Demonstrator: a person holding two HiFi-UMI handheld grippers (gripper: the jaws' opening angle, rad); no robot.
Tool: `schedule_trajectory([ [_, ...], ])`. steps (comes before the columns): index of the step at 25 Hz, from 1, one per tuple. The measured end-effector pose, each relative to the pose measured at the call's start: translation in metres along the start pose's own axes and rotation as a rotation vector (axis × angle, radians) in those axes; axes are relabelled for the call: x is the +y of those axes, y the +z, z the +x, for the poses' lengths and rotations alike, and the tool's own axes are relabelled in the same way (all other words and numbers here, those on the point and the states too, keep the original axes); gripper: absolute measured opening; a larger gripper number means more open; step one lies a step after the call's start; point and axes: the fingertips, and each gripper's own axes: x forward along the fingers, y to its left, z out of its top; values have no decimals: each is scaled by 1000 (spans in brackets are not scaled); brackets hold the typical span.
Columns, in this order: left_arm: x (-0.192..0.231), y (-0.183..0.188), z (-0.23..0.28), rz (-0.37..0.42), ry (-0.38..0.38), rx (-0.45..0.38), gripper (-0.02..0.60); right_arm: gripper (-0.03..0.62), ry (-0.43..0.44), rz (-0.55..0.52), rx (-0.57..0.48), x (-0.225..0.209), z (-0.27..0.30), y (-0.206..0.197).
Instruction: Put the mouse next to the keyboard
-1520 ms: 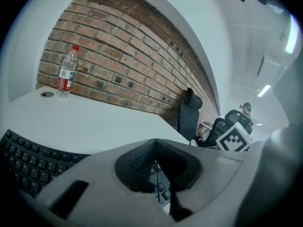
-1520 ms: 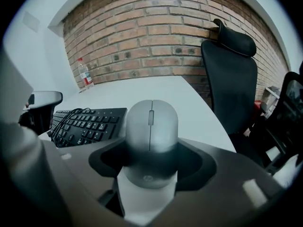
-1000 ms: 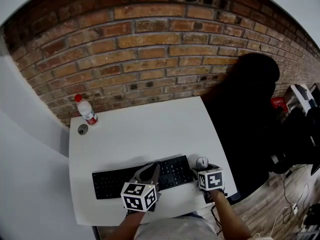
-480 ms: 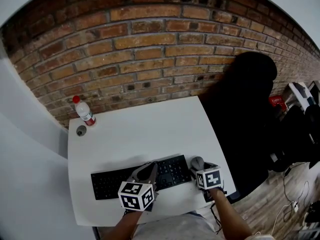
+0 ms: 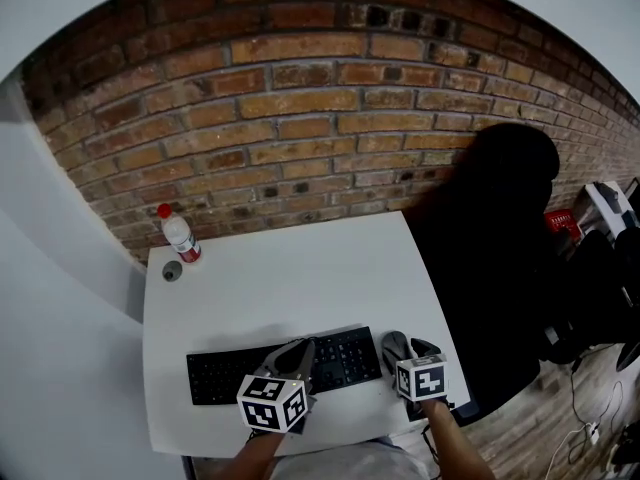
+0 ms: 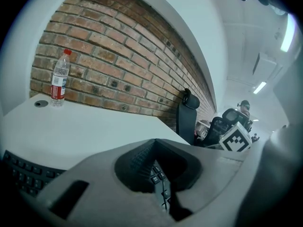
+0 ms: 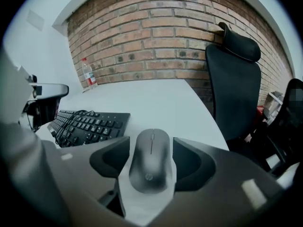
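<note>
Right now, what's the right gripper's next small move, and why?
Probably open the right gripper and back straight off: its jaws clasp the mouse, which seems to sit on the table just right of the keyboard.

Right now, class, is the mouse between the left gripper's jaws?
No, the mouse lies between the jaws of the right gripper, just right of the keyboard.

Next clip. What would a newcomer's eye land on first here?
First, the grey mouse held in the jaws of the right gripper, just right of the black keyboard near the front edge of the white table. Then the red brick wall behind, a water bottle at the table's far left corner, and a black office chair to the right.
</note>
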Motion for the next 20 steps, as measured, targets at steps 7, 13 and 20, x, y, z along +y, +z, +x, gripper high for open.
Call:
schedule_trajectory([
  [7,-18,20,-2,16,18,-35,-8,188,127,-72,-178,30,-34,58],
  [13,-37,39,-6,65,60,-82,-8,111,229,-153,-310,65,-70,99],
  [20,-53,48,-16,79,115,-130,-8,35,327,-189,-397,84,-98,114],
])
